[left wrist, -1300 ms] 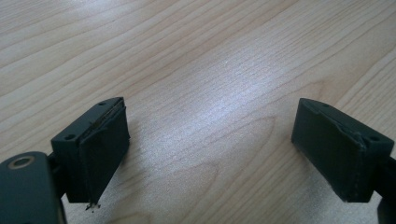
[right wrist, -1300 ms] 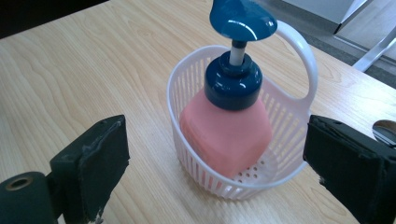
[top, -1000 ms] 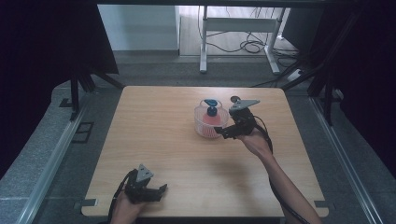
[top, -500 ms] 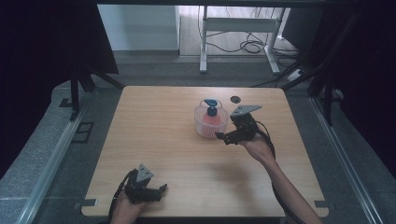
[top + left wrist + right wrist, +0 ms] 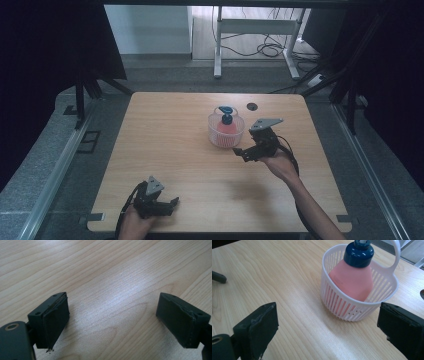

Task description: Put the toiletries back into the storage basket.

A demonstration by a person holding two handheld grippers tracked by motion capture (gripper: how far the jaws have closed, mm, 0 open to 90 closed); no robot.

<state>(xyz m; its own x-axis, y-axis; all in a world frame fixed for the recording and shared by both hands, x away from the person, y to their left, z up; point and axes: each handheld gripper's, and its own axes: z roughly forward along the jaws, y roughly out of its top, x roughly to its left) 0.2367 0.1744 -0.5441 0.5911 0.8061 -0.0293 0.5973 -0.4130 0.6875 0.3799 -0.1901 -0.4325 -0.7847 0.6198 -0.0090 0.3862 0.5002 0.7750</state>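
Basket: white slatted plastic basket (image 5: pixel 226 135) with a loop handle stands upright on my light wooden table (image 5: pixel 165 150), right of centre and towards the far edge
Bottle: pink plastic bottle (image 5: pixel 226 125) with a dark blue cap stands inside the basket, leaning slightly against its wall in my right gripper view (image 5: pixel 352 277)
Right gripper: my black right gripper (image 5: pixel 241 152) sits just to the right of the basket and a little nearer, jaws spread wide with nothing between them; in its own view (image 5: pixel 327 335) the basket (image 5: pixel 359 307) lies ahead between the two jaws, close but not touching either
Left gripper: my black left gripper (image 5: pixel 170 204) rests low at the near left part of the table, well apart from the basket; in its own view (image 5: pixel 112 322) the jaws stand wide apart over bare wood, holding nothing
Grommet: small dark round hole (image 5: pixel 252 106) in the tabletop, just beyond the basket to the right
Hands: the person's right hand (image 5: pixel 280 165) grips the right gripper from the near side
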